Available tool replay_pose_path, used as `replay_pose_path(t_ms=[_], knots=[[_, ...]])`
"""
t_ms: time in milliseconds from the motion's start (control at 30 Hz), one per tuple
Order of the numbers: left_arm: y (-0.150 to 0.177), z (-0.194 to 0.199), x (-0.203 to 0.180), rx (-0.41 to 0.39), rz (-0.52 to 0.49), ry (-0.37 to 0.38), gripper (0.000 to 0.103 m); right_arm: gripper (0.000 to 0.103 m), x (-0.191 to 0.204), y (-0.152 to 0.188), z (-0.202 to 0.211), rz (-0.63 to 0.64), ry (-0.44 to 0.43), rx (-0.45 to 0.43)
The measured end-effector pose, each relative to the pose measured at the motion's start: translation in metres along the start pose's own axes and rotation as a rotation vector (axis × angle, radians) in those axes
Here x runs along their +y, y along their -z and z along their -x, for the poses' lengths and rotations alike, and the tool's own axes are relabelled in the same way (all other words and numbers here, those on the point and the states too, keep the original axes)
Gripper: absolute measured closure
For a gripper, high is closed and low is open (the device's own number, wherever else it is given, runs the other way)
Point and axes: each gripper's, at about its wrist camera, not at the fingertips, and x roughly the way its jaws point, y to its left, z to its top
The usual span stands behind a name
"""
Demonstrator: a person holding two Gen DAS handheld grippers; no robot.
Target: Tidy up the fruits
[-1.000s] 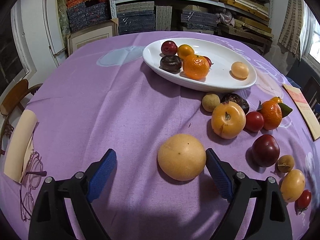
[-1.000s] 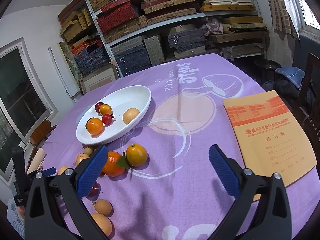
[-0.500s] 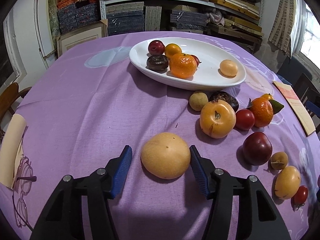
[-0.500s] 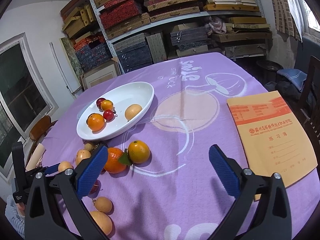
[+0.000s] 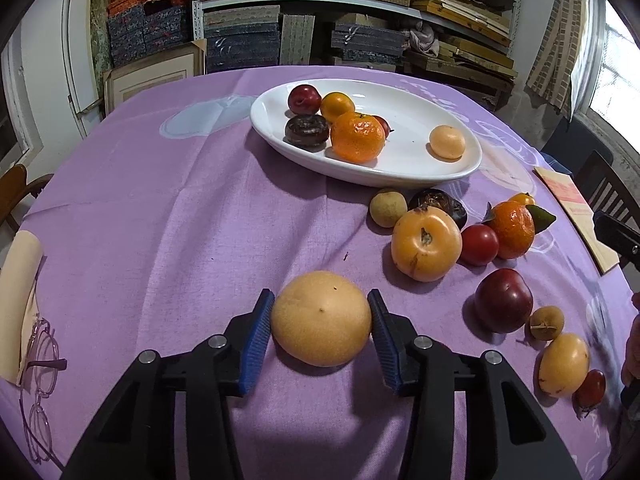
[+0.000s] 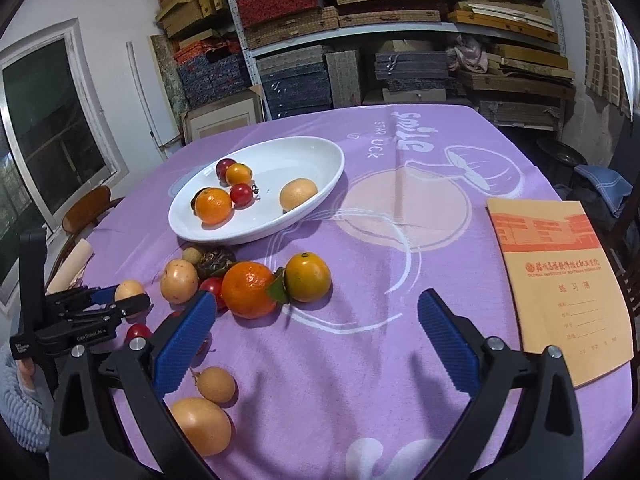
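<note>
Notebook (image 6: 560,280) shows fully rightward only.

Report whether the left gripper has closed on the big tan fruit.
Closed on it: the left gripper has just been closing, and both blue pads touch the tan fruit.

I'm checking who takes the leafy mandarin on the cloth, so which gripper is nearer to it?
Right. The right gripper hovers open just in front of the leafy mandarin. The left gripper sits farther off, its fingers closing around a large yellow round fruit.
</note>
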Motion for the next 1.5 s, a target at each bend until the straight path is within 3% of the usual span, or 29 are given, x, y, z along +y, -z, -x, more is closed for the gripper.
replay_pose_path(t_ms=[100,200,467,500,600,933,1067,1267,1500], knots=[[0.001,0.009,0.0,-0.025,-0.003,-0.018,0.055,0.004,0.005,0.003,-0.002,0.028,-0.005,0.014],[0.001,0.02,0.005,-0.083,-0.009,-0.091,0.055,0.004,0.011,0.005,-0.004,0.053,-0.032,0.035],[0.004,0.016,0.027,-0.027,0.066,-0.095,0.055,0.005,0.054,0.021,-0.002,0.213,-0.085,0.088],[0.005,0.016,0.028,-0.026,0.068,-0.097,0.055,0.008,0.059,0.023,-0.002,0.224,-0.089,0.099],[0.007,0.017,0.03,-0.021,0.075,-0.09,0.055,0.033,0.063,0.029,-0.006,0.226,-0.11,0.154],[0.011,0.015,0.024,-0.005,0.051,-0.077,0.055,0.034,0.06,0.059,0.042,0.219,-0.134,0.17],[0.012,0.016,0.022,-0.008,0.046,-0.079,0.055,0.034,0.082,0.068,0.036,0.293,-0.139,0.204],[0.013,0.016,0.021,-0.001,0.043,-0.078,0.055,0.035,0.085,0.071,0.016,0.287,-0.113,0.23],[0.014,0.015,0.021,0.006,0.042,-0.075,0.055,0.056,0.083,0.069,0.003,0.279,-0.113,0.247]])
